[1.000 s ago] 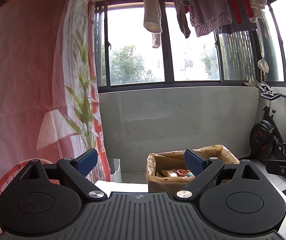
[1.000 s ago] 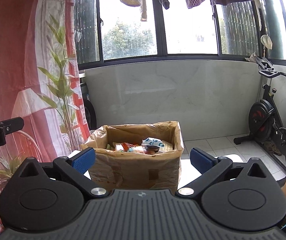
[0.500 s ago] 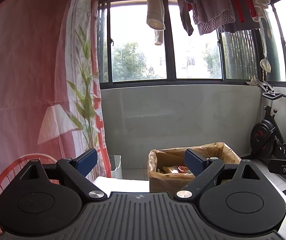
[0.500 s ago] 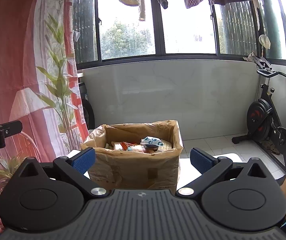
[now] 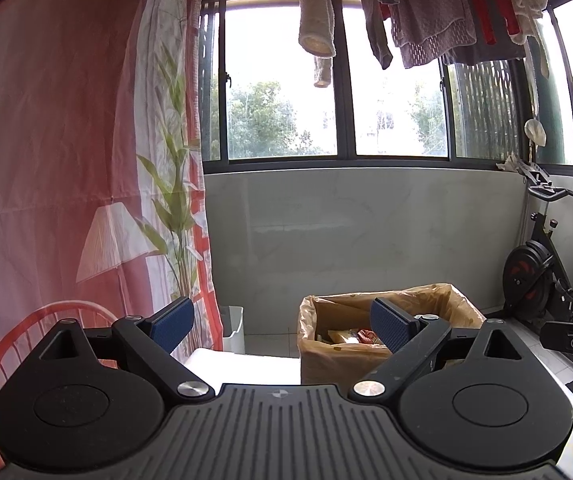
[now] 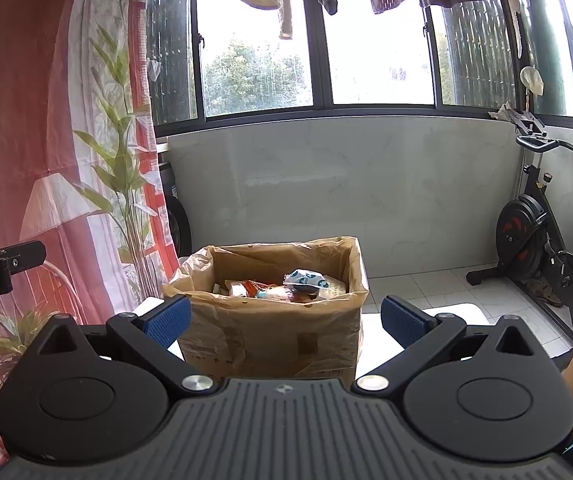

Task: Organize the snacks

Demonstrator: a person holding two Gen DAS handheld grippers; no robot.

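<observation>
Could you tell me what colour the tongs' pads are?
Blue pads, clearest in the right wrist view.

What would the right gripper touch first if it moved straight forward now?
Probably the cardboard box: it stands right ahead between the fingers of the open right gripper. How far away it is, I cannot judge.

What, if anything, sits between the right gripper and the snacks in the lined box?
Only the box's own near wall. The right gripper is open and empty, level with the front of the cardboard box, while the snacks lie inside below the rim. Nothing else visible blocks an approach from above.
</observation>
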